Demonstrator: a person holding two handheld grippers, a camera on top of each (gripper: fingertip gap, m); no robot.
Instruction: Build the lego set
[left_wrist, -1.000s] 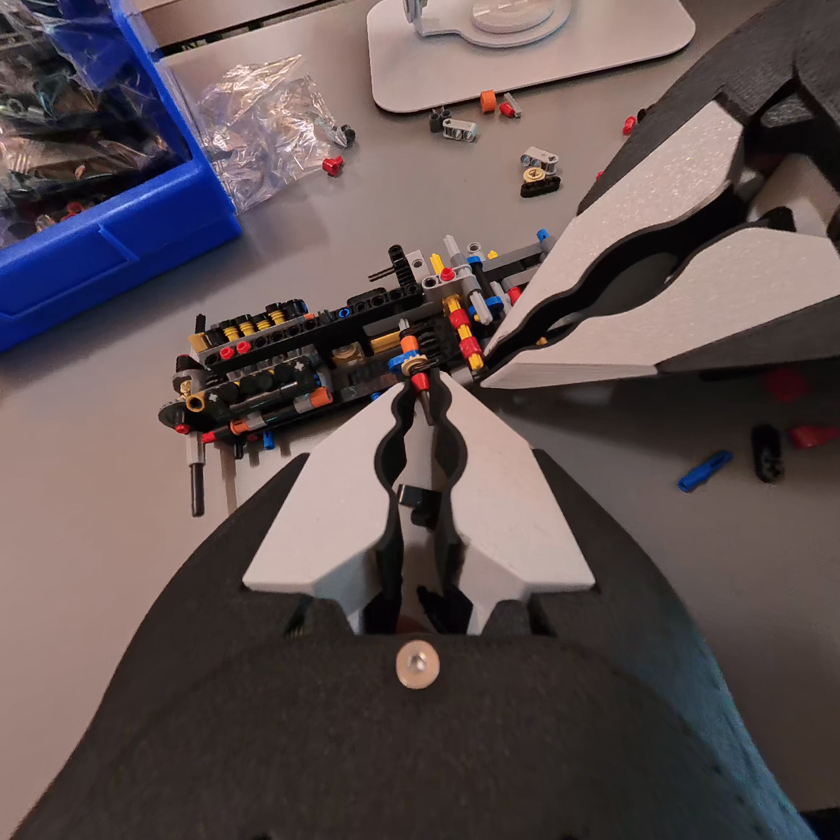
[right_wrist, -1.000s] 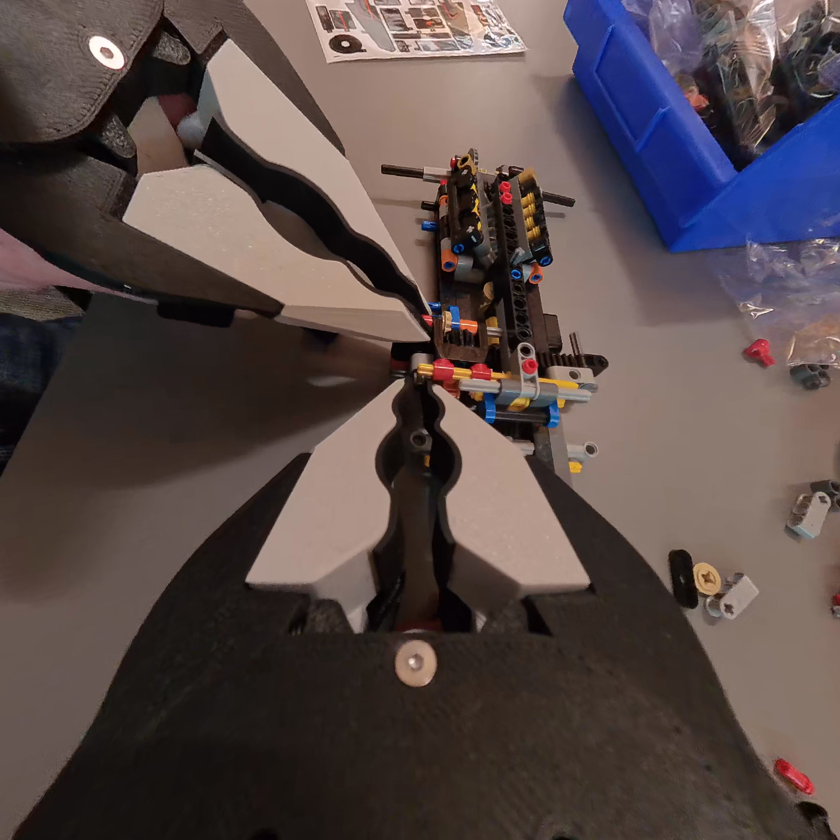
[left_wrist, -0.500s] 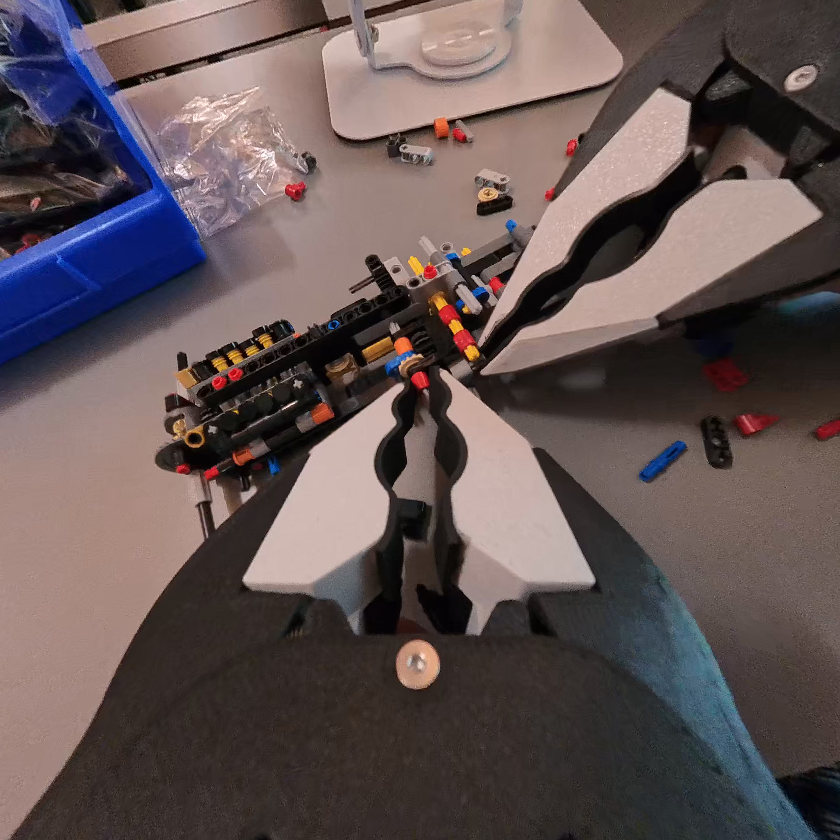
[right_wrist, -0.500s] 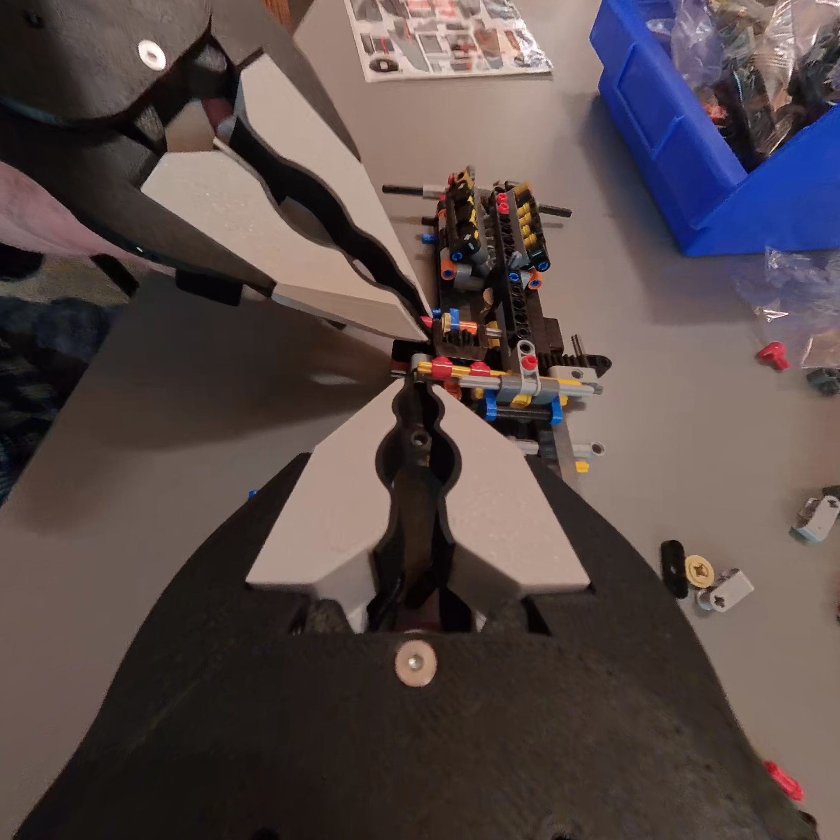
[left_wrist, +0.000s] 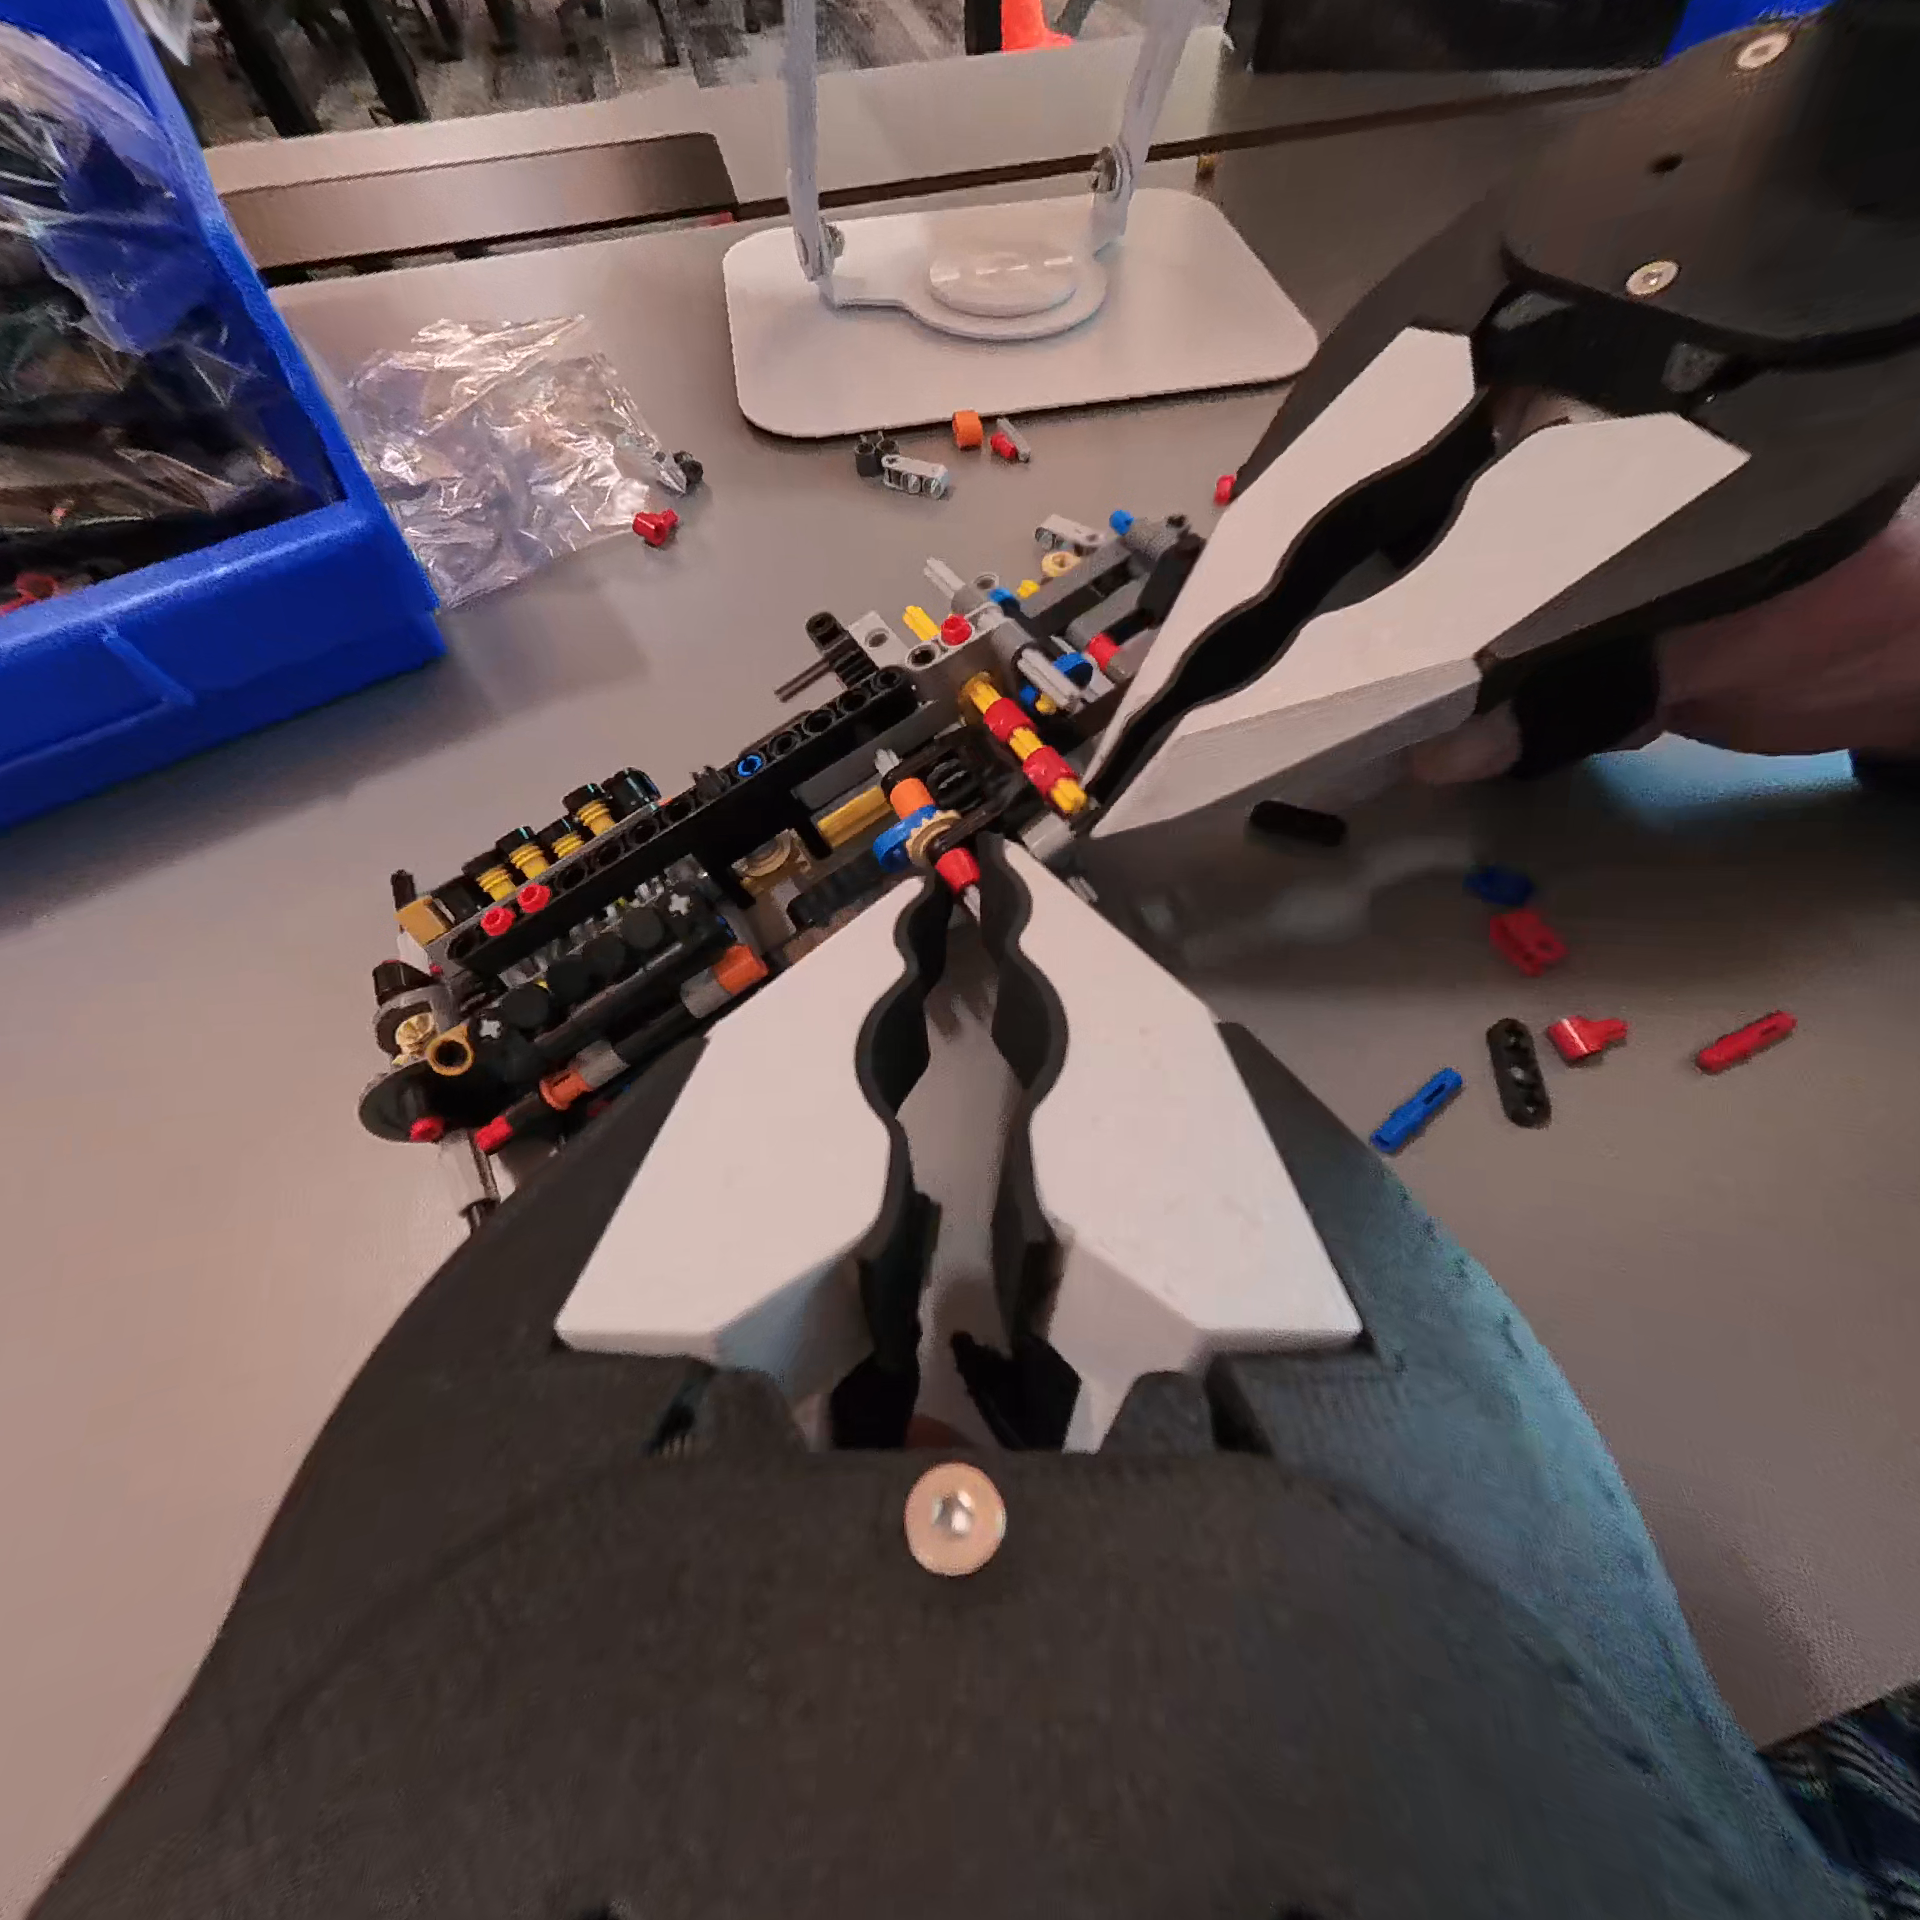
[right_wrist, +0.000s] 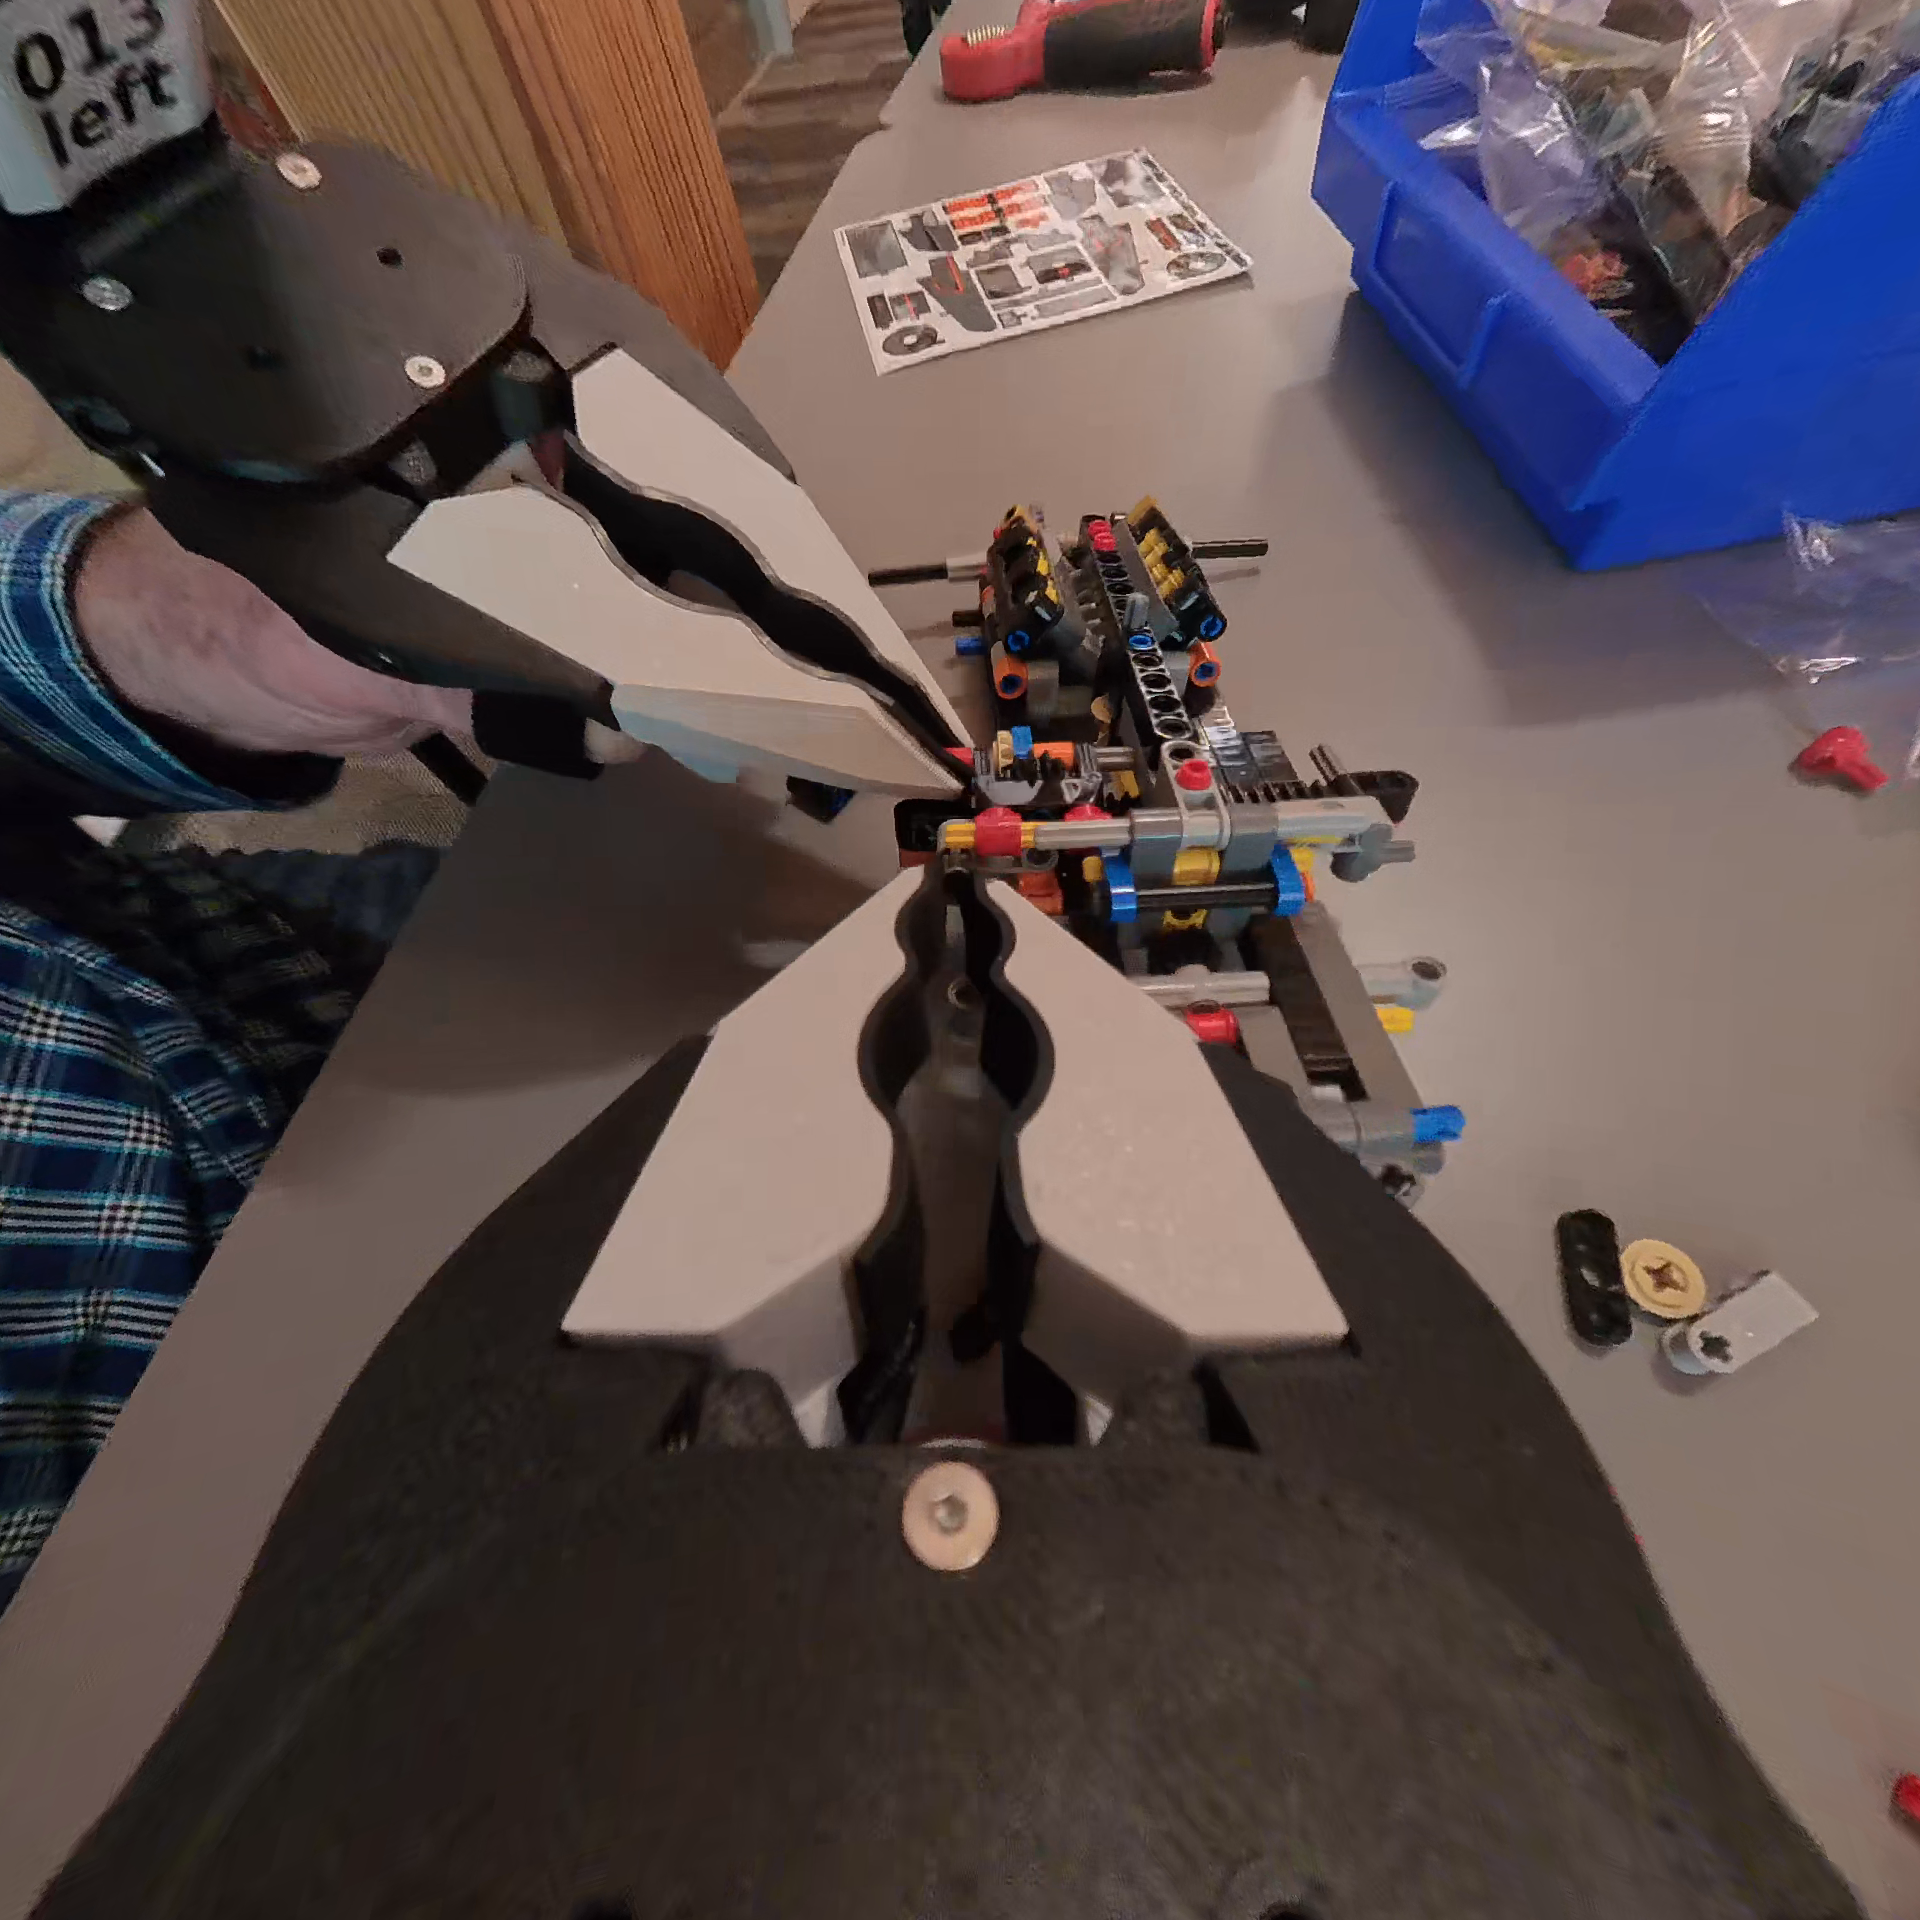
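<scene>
A long black, grey and yellow lego chassis (left_wrist: 665, 862) lies across the grey table; it also shows in the right wrist view (right_wrist: 1143, 727). My left gripper (left_wrist: 966, 868) is shut on a thin axle with a red bush (left_wrist: 956, 864) at the chassis's near side. My right gripper (right_wrist: 951, 883) is shut on a dark part at the chassis's end, beside a yellow-and-grey cross axle (right_wrist: 1164, 831). Each gripper shows in the other's view, the right (left_wrist: 1091, 810) and the left (right_wrist: 956, 774), with the tips almost touching.
A blue bin of bagged parts (left_wrist: 208, 644) (right_wrist: 1558, 416) and a clear bag (left_wrist: 499, 436) stand nearby. A grey stand base (left_wrist: 1018, 322) is behind. Loose pieces (left_wrist: 1517, 1070) (right_wrist: 1662, 1278) lie about. A sticker sheet (right_wrist: 1039, 255) lies by the table edge.
Both wrist views have drawn back and tilted up, so more of the far table and room shows. Both grippers stay shut on the chassis at the same spots.
</scene>
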